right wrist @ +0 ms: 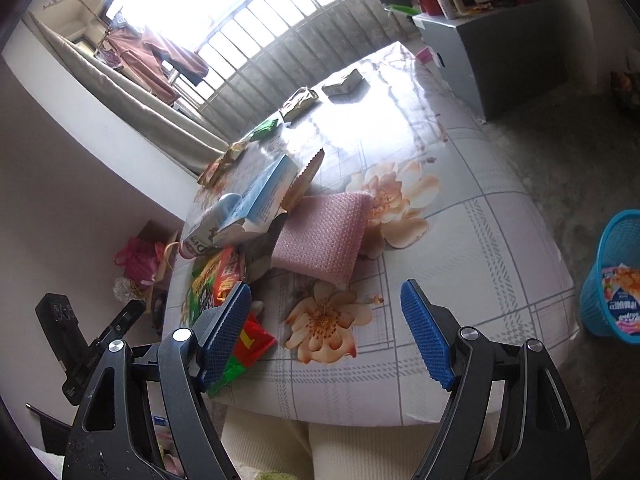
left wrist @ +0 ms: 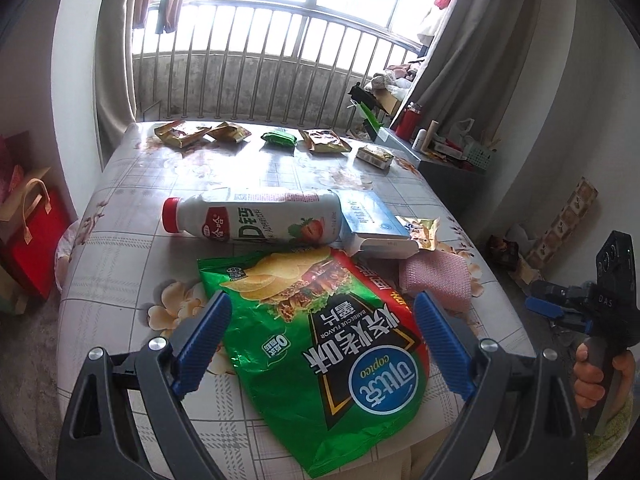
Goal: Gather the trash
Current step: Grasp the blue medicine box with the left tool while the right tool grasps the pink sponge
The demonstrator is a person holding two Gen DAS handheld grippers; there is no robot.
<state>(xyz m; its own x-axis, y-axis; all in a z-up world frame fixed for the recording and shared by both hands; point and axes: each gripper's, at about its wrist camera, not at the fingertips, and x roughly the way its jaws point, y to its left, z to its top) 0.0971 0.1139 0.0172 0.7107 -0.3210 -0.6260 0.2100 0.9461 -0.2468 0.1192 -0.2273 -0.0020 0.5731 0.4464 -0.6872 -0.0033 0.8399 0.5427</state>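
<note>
Green foil crisp bag with a burger picture (left wrist: 320, 340) lying flat at the near edge of the flower-print oilcloth table (left wrist: 120, 240), directly under the left gripper (left wrist: 320, 344): blue ribbed pads spread wide to either side of the bag, above it by the look of it, clamped on nothing. Right gripper (right wrist: 324, 334) likewise wide open and empty, poised over a bare flowered patch at the table's near edge. Just behind the bag, a white plastic milk-drink bottle with a red cap (left wrist: 252, 216) on its side, touching a pale blue cardboard box (left wrist: 372, 220); beside those a pink textured cloth pad (left wrist: 436, 276) and a torn gold wrapper (left wrist: 424, 232). Along the far edge, a row of small gold and green snack packets (left wrist: 276, 138), well apart from the near heap.

Down on the floor to the right of the table, a turquoise plastic mesh bin (right wrist: 616, 272) with one printed wrapper (right wrist: 620, 292) already inside. Judged from that: barely begun. One piece binned, nearly everything left on the table, the crisp bag likely next. Crinkly foil, flat on slick cloth: liable to slide rather than lift unless pinched at an edge.
</note>
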